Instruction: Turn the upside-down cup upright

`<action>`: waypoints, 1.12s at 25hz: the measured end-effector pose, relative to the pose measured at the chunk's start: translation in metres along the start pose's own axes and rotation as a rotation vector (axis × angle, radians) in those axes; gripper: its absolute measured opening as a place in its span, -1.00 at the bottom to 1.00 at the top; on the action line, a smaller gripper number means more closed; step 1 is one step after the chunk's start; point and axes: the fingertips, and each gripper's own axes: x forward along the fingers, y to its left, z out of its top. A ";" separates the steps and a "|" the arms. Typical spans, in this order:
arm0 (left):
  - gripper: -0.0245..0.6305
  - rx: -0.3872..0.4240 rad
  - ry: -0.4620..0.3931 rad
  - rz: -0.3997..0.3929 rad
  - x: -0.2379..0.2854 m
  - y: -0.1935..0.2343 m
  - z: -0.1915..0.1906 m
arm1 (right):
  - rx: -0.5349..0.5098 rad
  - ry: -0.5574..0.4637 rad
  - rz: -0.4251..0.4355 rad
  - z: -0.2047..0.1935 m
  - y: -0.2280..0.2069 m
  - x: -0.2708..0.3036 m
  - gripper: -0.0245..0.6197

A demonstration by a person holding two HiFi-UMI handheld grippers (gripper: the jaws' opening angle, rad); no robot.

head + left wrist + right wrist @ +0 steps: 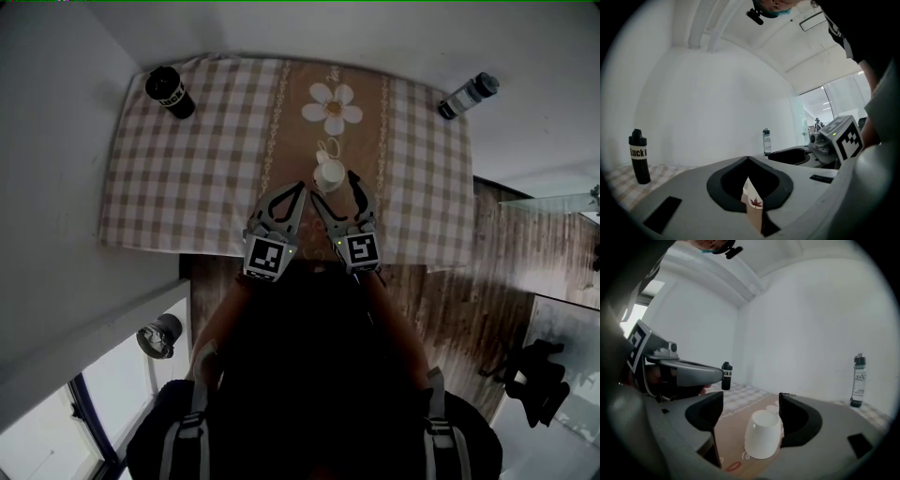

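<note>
**Our tally of what we can see**

We count one white cup (329,173). We count two bottles: one black bottle (170,92) and one clear bottle (468,96) with a dark cap. We count one checked cloth (187,178), with one brown runner (300,141) down its middle and one large printed daisy (333,106) on that runner. We count two grippers, the left gripper (300,187) and the right gripper (334,186), each with two fingers (799,420).
</note>
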 end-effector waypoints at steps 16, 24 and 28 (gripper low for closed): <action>-0.95 -0.001 -0.089 0.095 -0.025 0.004 0.030 | -0.003 -0.160 -0.105 0.055 0.031 -0.028 -0.92; -0.95 0.004 -0.069 0.103 -0.031 0.004 0.024 | -0.027 -0.133 -0.107 0.048 0.045 -0.029 -0.93; -0.95 0.007 -0.058 0.098 -0.035 0.002 0.021 | -0.046 -0.125 -0.079 0.047 0.055 -0.030 -0.93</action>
